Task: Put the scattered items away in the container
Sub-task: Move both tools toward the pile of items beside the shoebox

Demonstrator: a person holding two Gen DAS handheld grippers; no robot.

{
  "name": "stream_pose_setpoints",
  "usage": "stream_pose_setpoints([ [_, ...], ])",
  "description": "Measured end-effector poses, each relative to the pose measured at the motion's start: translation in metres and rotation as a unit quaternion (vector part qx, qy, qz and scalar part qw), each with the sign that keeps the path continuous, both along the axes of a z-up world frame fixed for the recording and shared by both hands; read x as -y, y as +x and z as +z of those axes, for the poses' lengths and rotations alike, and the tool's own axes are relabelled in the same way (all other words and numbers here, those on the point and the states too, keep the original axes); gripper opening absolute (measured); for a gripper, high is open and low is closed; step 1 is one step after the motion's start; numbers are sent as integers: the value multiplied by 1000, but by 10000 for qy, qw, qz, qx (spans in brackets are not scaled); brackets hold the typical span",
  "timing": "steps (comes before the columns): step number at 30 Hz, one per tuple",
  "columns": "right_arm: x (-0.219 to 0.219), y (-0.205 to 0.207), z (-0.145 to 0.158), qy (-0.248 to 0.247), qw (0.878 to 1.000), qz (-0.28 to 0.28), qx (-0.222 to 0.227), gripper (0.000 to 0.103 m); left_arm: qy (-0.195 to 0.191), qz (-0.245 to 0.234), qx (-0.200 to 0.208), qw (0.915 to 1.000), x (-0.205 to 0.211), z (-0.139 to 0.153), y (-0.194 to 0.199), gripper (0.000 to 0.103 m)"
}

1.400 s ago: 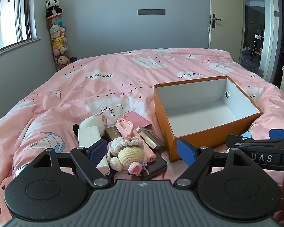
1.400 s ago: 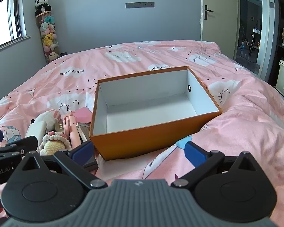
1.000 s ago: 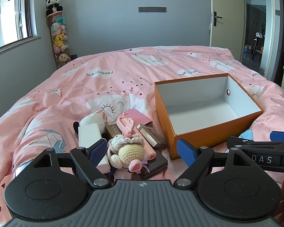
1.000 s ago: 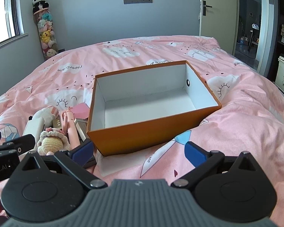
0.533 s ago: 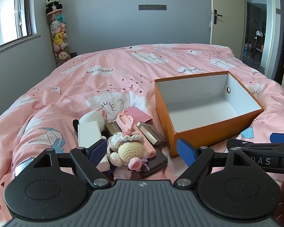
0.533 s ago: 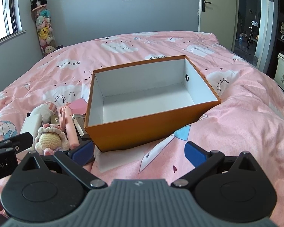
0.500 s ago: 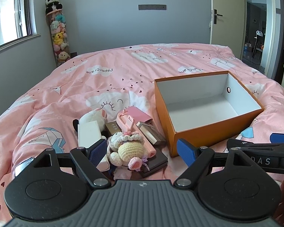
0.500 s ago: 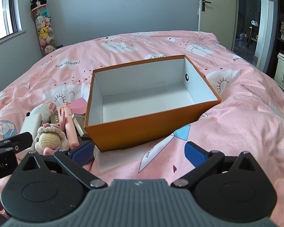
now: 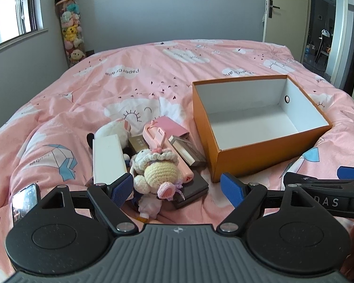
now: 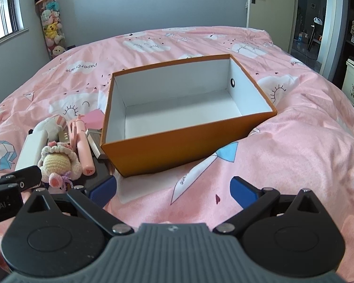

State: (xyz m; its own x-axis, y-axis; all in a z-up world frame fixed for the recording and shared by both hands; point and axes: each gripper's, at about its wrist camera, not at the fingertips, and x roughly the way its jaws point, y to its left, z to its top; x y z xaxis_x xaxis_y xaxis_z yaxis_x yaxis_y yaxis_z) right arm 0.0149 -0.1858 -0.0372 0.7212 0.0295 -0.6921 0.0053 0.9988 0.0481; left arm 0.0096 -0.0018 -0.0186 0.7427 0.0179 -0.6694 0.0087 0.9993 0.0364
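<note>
An orange shoebox (image 10: 177, 146), white inside, sits open on the pink duvet (image 10: 295, 153) beside a heap topped by a crocheted doll (image 9: 160, 169). Left gripper (image 9: 177, 185) and right gripper (image 10: 173, 189) both gape, holding nothing. Only the left view shows a phone (image 9: 24, 202).

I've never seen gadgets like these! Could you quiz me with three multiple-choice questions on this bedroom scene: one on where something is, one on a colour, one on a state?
1. The crocheted doll lies:
A. inside the box
B. on the pile beside the box
C. on the windowsill

2. The outside of the box is:
A. orange
B. green
C. black

3. The left gripper is:
A. shut on the doll
B. shut on nothing
C. open

Answers: 1 B, it tops the clutter left of the box. 2 A, orange walls, white inside. 3 C, its blue pads stand wide apart.
</note>
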Motion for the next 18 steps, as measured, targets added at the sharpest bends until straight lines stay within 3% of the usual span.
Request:
stream_pose_setpoints([
  [18,-1,3,-7,-18,9997,34,-234,103,-30,24,-256,9997,0,-7,5,96],
])
